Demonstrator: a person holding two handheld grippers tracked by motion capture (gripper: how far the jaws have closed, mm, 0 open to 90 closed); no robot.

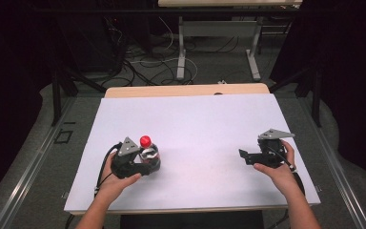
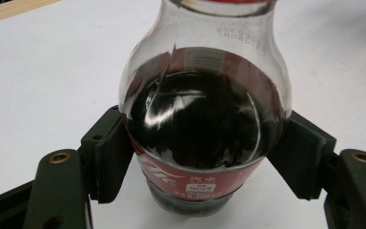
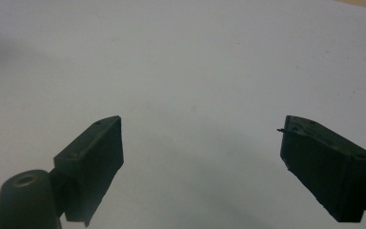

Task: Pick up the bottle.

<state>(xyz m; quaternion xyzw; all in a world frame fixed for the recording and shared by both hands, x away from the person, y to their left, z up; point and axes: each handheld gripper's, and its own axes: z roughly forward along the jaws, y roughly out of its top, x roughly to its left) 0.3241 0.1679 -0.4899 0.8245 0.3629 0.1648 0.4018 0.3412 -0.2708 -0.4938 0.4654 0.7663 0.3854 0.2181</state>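
A small cola bottle (image 1: 148,151) with a red cap and red label stands upright on the white table top (image 1: 195,129), left of centre. My left gripper (image 1: 147,162) is shut on it; in the left gripper view both black pads (image 2: 109,157) press the dark, rounded body of the bottle (image 2: 205,129) just above the label. Over at the right of the table, my right gripper (image 1: 244,158) is held by a hand and points left. Its jaws stand wide apart in the right gripper view (image 3: 202,162), with only bare white surface between them.
The white sheet covers a wooden table whose far edge (image 1: 186,89) shows beyond it. Behind the table lie cables on the floor and the legs of another table (image 1: 181,52). A broad bare stretch of sheet separates the two grippers.
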